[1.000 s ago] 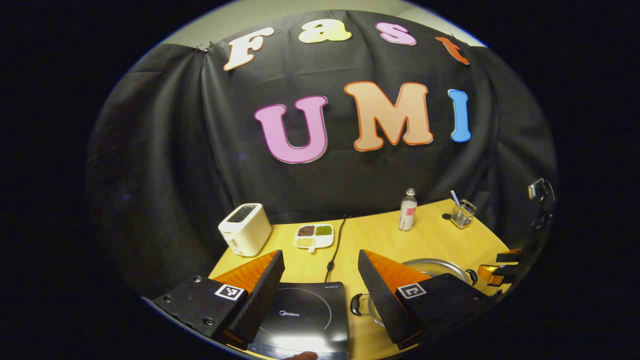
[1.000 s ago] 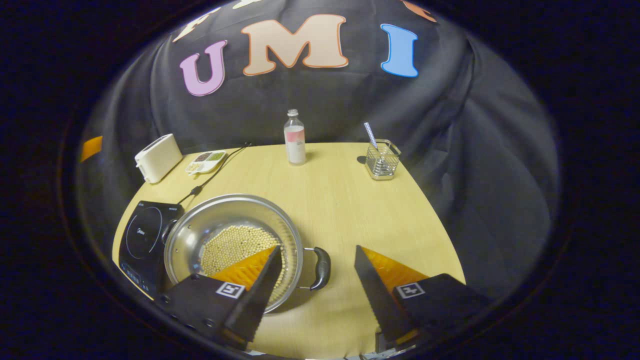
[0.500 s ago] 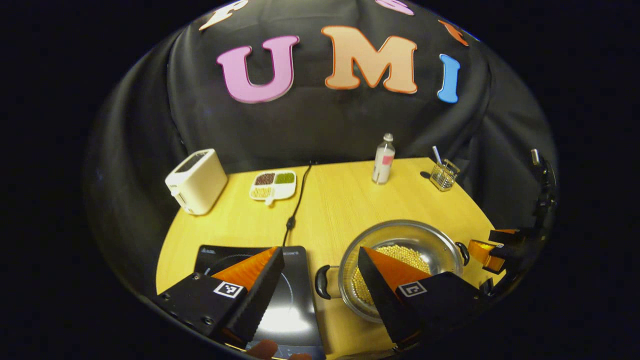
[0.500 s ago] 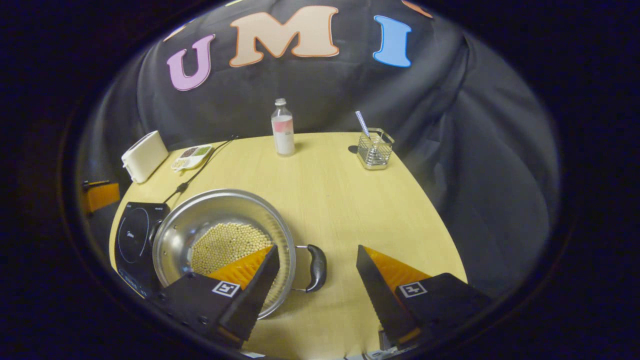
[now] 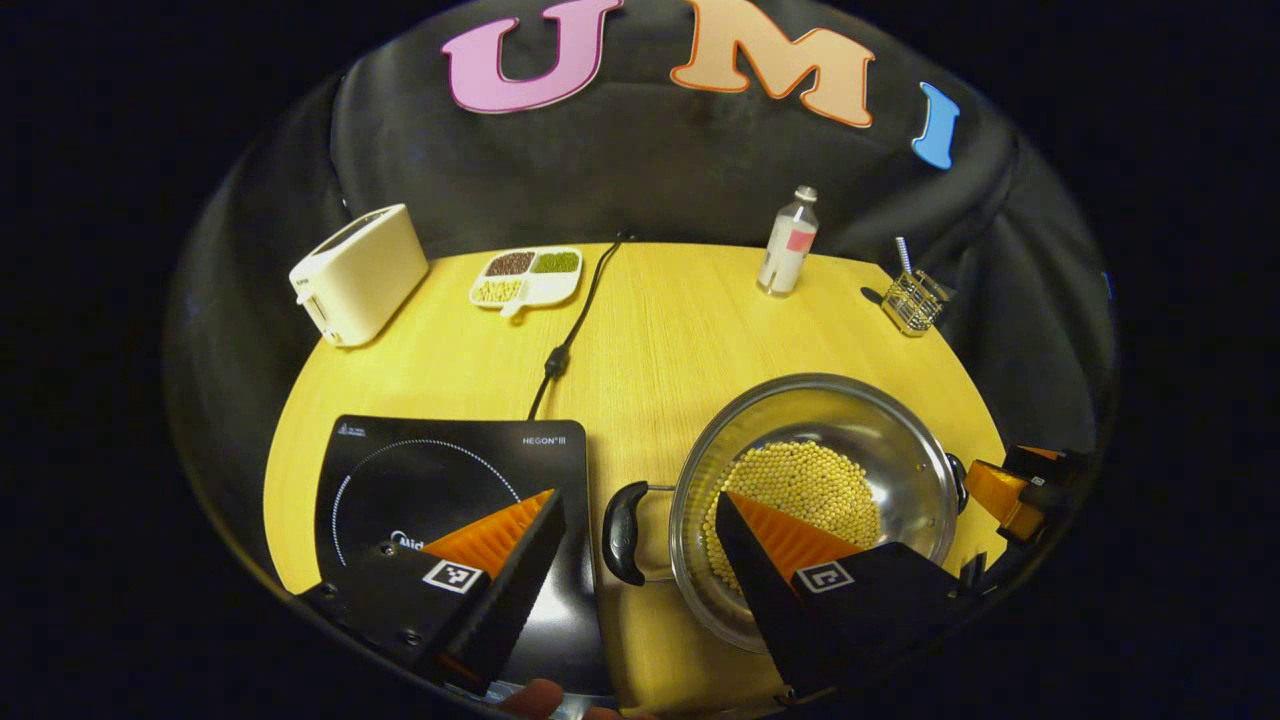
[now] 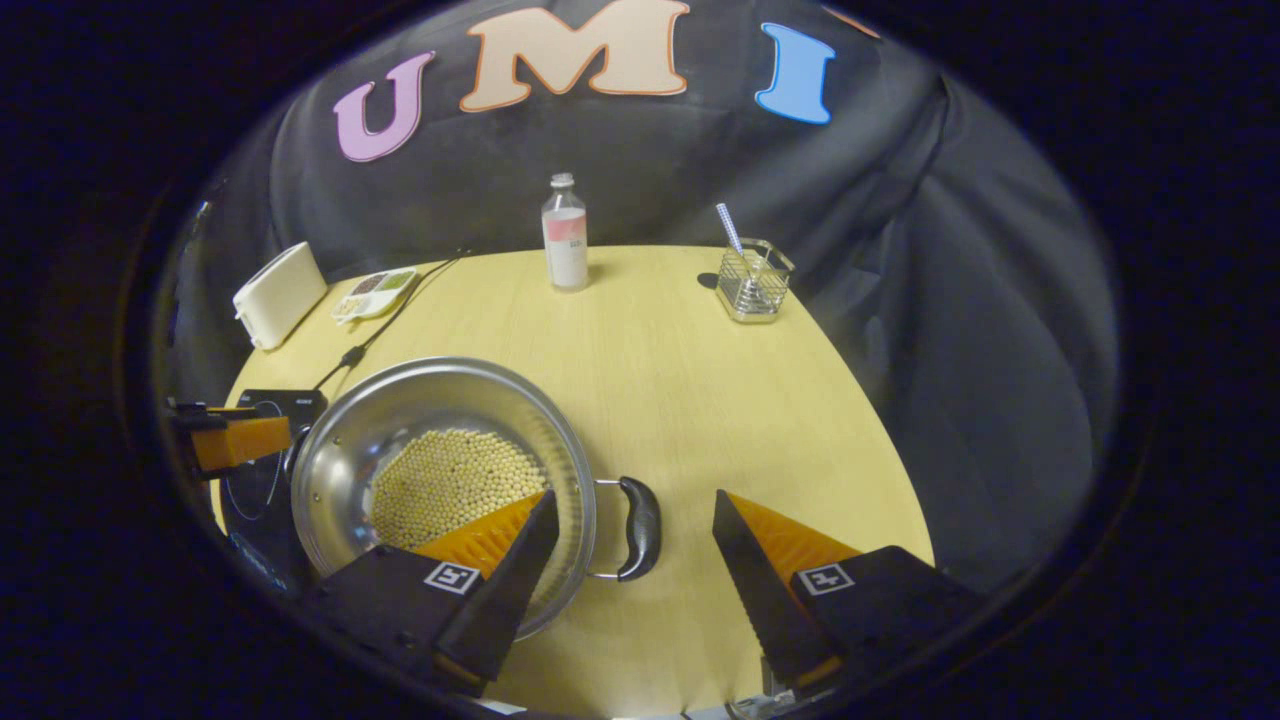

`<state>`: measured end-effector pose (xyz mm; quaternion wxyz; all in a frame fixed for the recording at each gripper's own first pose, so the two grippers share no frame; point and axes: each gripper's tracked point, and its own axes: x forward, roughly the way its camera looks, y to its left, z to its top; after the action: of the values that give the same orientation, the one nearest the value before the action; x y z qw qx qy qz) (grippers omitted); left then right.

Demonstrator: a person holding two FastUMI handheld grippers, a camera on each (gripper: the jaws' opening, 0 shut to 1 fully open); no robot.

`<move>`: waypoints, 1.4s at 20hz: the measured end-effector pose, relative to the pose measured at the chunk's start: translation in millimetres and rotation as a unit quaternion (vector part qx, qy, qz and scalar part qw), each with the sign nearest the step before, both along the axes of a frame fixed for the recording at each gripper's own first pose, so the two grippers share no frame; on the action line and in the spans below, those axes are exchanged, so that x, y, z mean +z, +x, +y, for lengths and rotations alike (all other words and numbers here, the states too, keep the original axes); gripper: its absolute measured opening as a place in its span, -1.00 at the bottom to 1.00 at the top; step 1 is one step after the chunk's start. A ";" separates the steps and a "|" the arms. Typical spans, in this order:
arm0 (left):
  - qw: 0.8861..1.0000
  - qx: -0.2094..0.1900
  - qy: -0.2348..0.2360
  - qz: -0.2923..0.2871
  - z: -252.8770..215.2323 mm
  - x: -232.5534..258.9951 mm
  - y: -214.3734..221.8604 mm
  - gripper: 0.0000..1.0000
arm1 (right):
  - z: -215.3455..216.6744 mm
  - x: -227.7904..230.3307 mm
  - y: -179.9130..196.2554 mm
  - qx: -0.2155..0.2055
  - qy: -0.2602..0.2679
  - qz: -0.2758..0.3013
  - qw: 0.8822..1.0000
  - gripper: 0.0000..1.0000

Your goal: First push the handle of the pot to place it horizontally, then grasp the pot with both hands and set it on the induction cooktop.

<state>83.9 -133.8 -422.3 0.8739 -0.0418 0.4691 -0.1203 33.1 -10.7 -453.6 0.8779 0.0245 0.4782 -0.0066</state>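
While both grippers hover over the near edge of the table (image 5: 680, 330), the back of it carries clutter: toaster (image 5: 358, 272) upper left in the left gripper view, a divided snack dish (image 5: 527, 276) with dark, green and yellow fills beside it, a bottle (image 5: 788, 255) upper centre-right, and a wire basket (image 5: 912, 300) with a straw-like stick at far right. A black cable (image 5: 560, 345) runs from the back wall down to the induction cooktop (image 5: 450, 480), which lies lower left in that view. None of it sits between the tools and the pot (image 5: 815, 490). The pot stands on the table just right of the cooktop, lower centre-right in frame, not on it. Left gripper (image 5: 635, 545) is wide open, holding nothing; the pot's left handle (image 5: 622, 518) sits in the gap between its fingers, contact not confirmed, and its right finger overlaps the pot rim in frame. In the right gripper view the pot (image 6: 440, 470) is lower left and the right gripper (image 6: 632, 560) is also wide open and empty, with the right handle (image 6: 640, 527) between its fingers and no visible touch. The left gripper shows at the left edge there, over the cooktop (image 6: 262, 470). The pot holds a layer of small yellow beans (image 5: 795, 490) covering its bottom.
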 end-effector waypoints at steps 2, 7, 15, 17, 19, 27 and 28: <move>1.000 0.006 -0.005 0.015 0.1 -7.7 -1.8 0.99 | 1.2 -2.7 0.8 0.000 0.001 0.005 1.000 1.00; 0.999 0.010 -0.016 0.043 -8.5 -20.2 -7.6 0.98 | 6.7 -13.5 4.9 0.000 0.006 0.021 1.000 1.00; 0.998 -0.002 -0.012 0.066 -18.0 -33.0 -16.1 0.97 | 9.6 -45.6 -1.2 0.000 0.017 0.066 0.998 1.00; 0.998 0.000 -0.011 0.070 -18.2 -35.0 -17.3 0.96 | 11.4 -53.2 -4.1 -0.001 0.022 0.079 0.997 1.00; 0.997 0.003 -0.011 0.075 -18.5 -37.1 -19.2 0.96 | 17.0 -59.4 -7.8 0.000 0.037 0.093 0.995 0.99; 0.996 0.005 0.002 0.084 -18.9 -46.4 -23.2 0.96 | 24.2 -68.4 -9.2 0.002 0.073 0.121 0.990 0.23; 0.996 0.005 0.003 0.085 -18.7 -47.4 -23.0 0.96 | 24.5 -68.4 -10.4 0.001 0.079 0.123 0.989 0.22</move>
<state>60.9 -152.5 -469.7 0.8313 -0.0512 0.5422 -0.1108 22.7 13.8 -522.0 0.8075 0.0922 0.5819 0.0293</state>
